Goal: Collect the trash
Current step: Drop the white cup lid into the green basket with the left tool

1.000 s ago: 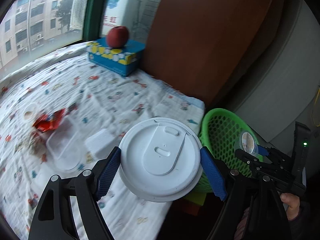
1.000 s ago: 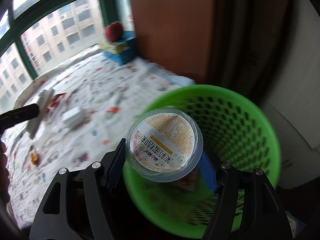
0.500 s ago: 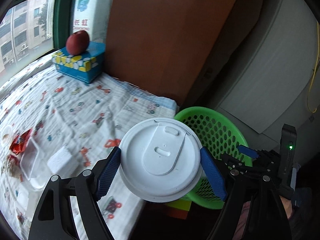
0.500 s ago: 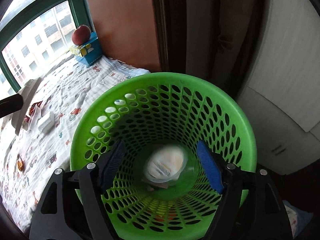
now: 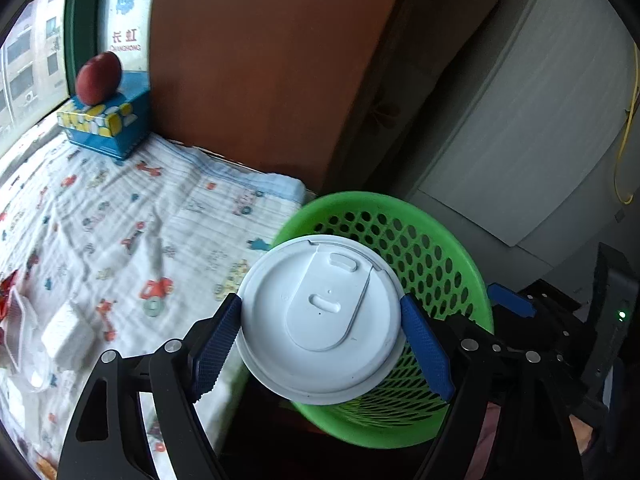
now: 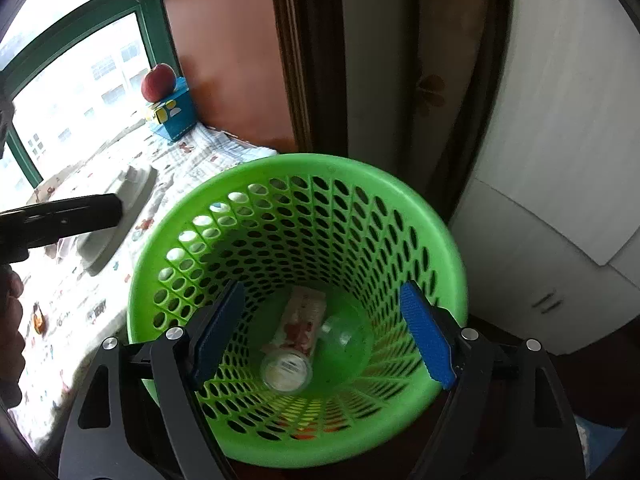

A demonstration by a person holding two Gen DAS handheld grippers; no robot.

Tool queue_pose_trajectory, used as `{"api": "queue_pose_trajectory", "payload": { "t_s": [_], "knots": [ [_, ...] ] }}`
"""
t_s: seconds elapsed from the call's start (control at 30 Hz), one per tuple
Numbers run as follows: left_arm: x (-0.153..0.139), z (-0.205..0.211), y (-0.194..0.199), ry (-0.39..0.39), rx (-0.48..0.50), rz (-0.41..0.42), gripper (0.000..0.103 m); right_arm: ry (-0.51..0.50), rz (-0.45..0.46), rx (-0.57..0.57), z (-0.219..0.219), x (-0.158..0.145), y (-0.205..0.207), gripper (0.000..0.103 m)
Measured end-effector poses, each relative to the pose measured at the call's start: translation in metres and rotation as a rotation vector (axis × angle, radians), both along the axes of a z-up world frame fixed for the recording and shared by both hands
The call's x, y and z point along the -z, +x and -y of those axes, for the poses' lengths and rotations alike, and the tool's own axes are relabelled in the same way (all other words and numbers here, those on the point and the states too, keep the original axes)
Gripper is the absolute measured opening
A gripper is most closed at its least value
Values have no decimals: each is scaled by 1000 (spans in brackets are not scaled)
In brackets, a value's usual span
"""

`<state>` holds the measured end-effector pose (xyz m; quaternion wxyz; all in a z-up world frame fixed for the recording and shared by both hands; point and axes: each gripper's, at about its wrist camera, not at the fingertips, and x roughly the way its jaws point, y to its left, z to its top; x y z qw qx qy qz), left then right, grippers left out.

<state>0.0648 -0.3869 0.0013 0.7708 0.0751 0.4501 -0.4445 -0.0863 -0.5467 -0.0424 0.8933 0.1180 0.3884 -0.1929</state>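
Gone from the right gripper [image 6: 322, 330]: the sealed cup [image 6: 286, 370], now lying at the bottom of the green basket [image 6: 256, 178] beside a printed wrapper [image 6: 302, 322], jaws spread wide and empty above it. Swung closer to that basket, meanwhile: the left gripper [image 5: 320, 326], blue pads pinching a white lid [image 5: 320, 314] by its rim, lid hanging over the near edge rather than over the middle. Step in hand, by the look of it: dropping the lid. Next call: carry further over the opening, then release. Beyond, on the patterned cloth [image 5: 132, 208]: clear plastic containers [image 5: 60, 336] and a red wrapper [image 5: 6, 298] left to collect; further back, an apple [image 5: 98, 78] atop a blue box [image 5: 106, 126], a window, a brown panel, a white cabinet.
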Motion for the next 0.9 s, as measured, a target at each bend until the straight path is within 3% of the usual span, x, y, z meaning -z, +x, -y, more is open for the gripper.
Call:
{"api": "queue_pose_trajectory", "payload": {
  "t_s": [0.27, 0.43, 0.9],
  "knots": [
    [14, 23, -7, 30, 20, -31, 87, -8, 6, 12, 9, -2, -19, 80],
    [15, 26, -9, 30, 8, -49, 87, 2, 5, 9, 9, -2, -25, 80],
    [-4, -32, -7, 22, -99, -4, 87, 21, 58, -50, -25, -12, -19, 80]
  ]
}}
